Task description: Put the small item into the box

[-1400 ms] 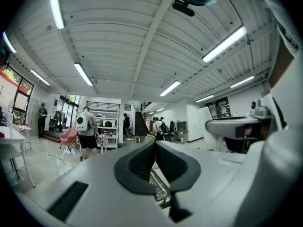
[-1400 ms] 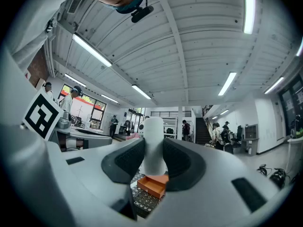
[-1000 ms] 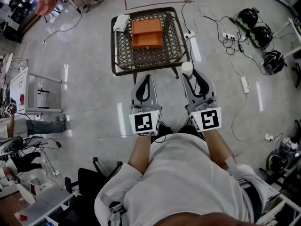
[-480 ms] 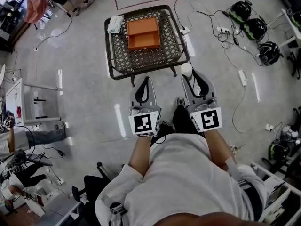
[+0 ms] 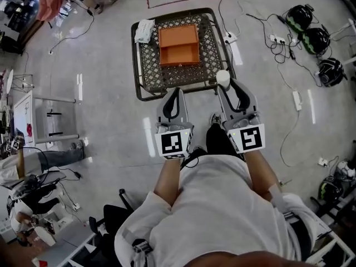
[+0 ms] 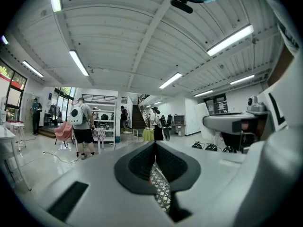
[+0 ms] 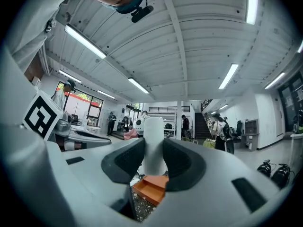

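Table nearer; one box; right tool grips one item.

The floor is gray and shiny, with cables and black helmets lying on it. A small dark metal table stands there. Long lights glow on the white ceiling. Far off are stairs and shelves.

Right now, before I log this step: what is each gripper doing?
Left gripper: closed, nothing held.
Right gripper: closed on the small white cylindrical item.
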`<action>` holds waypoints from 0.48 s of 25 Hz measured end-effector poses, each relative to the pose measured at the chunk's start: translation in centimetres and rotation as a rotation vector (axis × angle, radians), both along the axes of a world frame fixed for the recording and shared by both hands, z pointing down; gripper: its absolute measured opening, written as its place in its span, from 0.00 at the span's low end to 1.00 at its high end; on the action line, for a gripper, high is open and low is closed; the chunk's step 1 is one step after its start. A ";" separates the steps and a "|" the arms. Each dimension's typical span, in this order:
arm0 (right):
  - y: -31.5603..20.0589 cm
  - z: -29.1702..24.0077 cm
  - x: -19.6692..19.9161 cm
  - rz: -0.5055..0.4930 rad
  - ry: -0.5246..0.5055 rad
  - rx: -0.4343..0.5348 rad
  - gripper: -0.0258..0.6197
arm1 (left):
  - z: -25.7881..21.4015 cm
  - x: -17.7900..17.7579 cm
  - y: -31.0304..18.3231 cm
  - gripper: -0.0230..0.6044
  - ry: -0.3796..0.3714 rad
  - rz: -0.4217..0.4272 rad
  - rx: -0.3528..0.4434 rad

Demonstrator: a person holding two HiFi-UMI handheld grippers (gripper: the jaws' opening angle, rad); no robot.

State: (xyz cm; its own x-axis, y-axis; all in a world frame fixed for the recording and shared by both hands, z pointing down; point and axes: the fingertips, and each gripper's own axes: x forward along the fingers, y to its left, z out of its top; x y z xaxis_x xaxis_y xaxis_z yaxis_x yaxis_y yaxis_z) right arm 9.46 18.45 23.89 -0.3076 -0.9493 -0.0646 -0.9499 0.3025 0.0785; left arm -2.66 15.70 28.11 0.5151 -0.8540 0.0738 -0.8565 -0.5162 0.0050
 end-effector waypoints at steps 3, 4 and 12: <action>-3.2 -0.2 1.3 -0.013 -0.019 -0.005 0.23 | 0.1 1.1 -2.8 0.05 -0.020 -0.008 -0.019; -4.3 -0.2 1.9 -0.017 -0.024 -0.008 0.23 | 0.1 1.6 -3.7 0.05 -0.029 -0.010 -0.024; -11.4 0.7 5.2 -0.075 -0.050 -0.035 0.23 | 0.8 5.0 -10.3 0.05 -0.077 -0.043 -0.060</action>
State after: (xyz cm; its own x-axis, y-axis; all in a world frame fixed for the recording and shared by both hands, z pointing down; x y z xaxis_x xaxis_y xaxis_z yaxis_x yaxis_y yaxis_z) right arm 14.69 7.07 24.55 -0.3756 -0.9255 -0.0488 -0.9268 0.3750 0.0200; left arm 2.29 5.45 28.94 0.4689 -0.8679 0.1637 -0.8768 -0.4798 -0.0323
